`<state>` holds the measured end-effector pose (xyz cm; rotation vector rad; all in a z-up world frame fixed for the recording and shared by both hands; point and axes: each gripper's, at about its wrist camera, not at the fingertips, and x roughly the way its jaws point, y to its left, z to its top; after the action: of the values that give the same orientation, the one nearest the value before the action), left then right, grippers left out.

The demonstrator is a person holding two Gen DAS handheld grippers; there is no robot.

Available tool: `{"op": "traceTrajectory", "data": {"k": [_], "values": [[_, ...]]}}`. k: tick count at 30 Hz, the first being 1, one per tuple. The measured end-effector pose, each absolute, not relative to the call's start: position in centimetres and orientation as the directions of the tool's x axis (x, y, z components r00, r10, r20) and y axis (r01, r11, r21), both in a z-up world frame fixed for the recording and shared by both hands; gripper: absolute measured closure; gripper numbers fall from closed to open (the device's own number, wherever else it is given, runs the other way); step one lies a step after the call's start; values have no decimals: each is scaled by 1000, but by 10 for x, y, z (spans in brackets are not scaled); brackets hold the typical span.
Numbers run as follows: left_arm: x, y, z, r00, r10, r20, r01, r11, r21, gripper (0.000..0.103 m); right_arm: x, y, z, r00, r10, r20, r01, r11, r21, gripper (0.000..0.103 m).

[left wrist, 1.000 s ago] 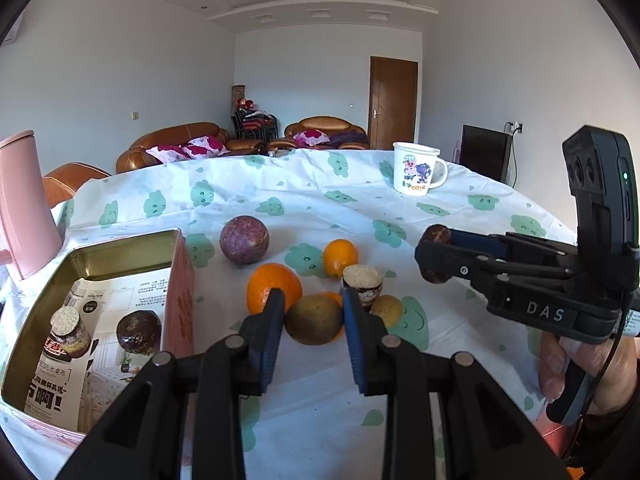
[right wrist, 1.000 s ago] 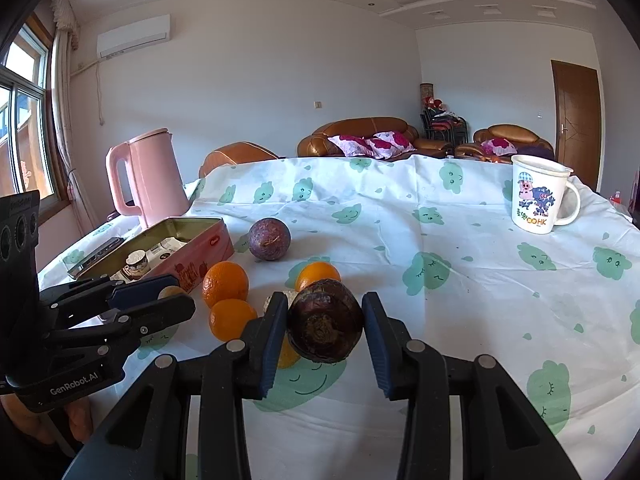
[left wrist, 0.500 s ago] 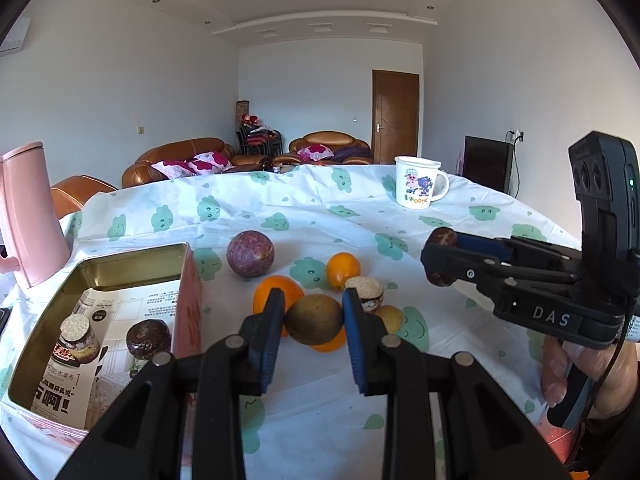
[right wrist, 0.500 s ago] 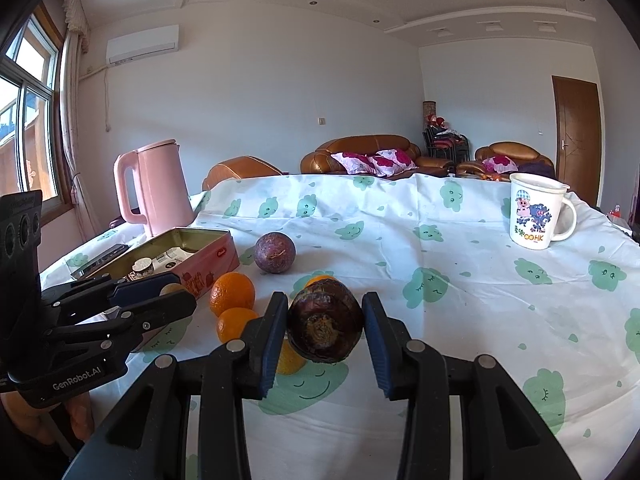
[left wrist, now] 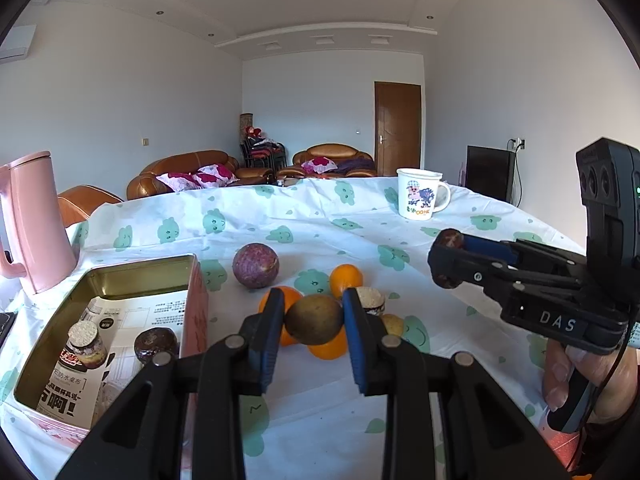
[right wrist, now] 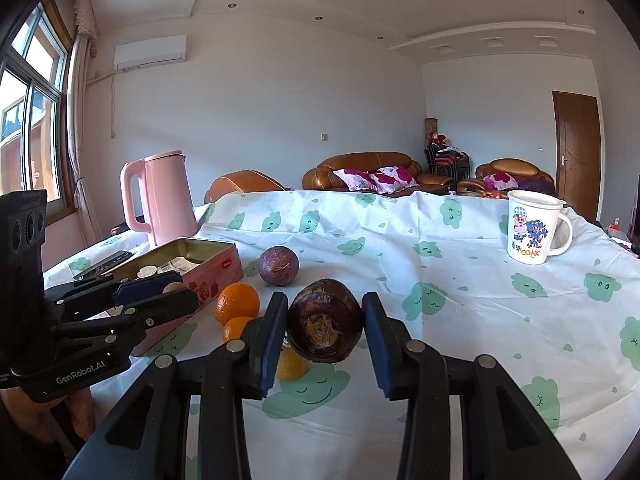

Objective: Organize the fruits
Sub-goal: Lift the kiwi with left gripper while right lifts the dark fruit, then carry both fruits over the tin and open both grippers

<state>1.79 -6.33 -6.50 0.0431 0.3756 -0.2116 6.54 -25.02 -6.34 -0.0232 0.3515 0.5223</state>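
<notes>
My left gripper is shut on a brown-green round fruit, held above the table. My right gripper is shut on a dark brown fruit, also held up; it shows at the right of the left wrist view. On the cloth lie a purple passion fruit, oranges and a small yellow fruit. An open pink tin at the left holds a dark fruit and a small jar.
A pink kettle stands behind the tin. A white cartoon mug stands far right on the cloud-print tablecloth. A cut brown fruit lies by the oranges. Sofas stand beyond the table.
Both grippers have risen with their fruits still held, so the table fruits sit lower in the views. The left gripper's fruit is lifted off the cloth.
</notes>
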Motion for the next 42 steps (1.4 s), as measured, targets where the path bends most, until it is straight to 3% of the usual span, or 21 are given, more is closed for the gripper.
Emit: {"op": "traceTrajectory", "data": {"k": [21, 42], "values": [[7, -61, -60, 941, -171, -291, 184, 983, 20, 72, 52, -251, -61, 821, 506, -265, -514, 857, 42, 62], [8, -15, -48, 944, -90, -316, 79, 996, -46, 72, 72, -194, -35, 733, 591, -338, -608, 791, 65, 62]]}}
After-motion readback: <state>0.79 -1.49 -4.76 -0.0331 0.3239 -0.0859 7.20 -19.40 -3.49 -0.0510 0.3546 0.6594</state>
